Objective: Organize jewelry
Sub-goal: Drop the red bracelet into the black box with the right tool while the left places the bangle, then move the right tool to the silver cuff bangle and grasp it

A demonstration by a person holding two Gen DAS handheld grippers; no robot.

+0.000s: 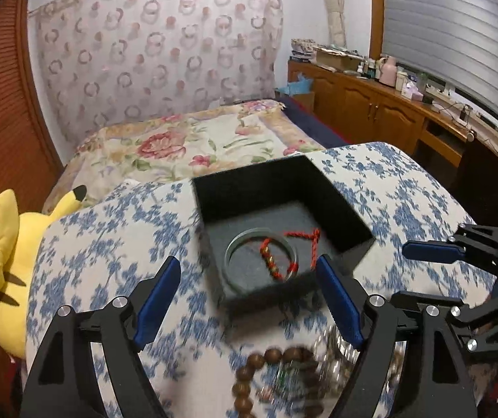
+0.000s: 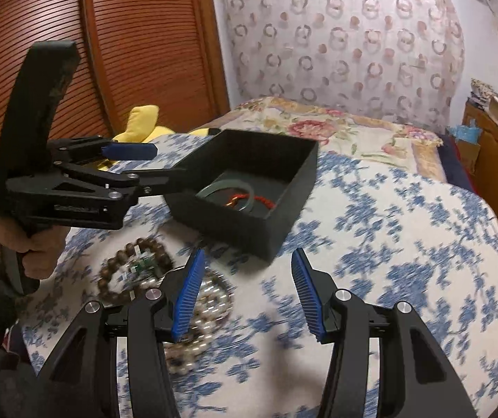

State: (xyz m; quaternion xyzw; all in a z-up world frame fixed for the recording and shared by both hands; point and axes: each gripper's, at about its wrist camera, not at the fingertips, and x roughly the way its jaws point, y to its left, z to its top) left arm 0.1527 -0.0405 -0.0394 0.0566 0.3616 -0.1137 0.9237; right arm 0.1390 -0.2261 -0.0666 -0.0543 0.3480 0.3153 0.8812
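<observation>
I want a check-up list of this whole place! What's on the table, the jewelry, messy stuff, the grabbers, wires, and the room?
Surface: blue-flowered tablecloth.
Job's things: black box holding green bangle and red cord bracelet; wooden bead bracelet and pale bead bracelet outside.
Clutter: yellow plush toy.
Grippers: left gripper and right gripper, jaws open, empty.
Cables: on far counter.
Surroundings: bed, curtain.

Bangle and cord in box, beads before it.
</observation>
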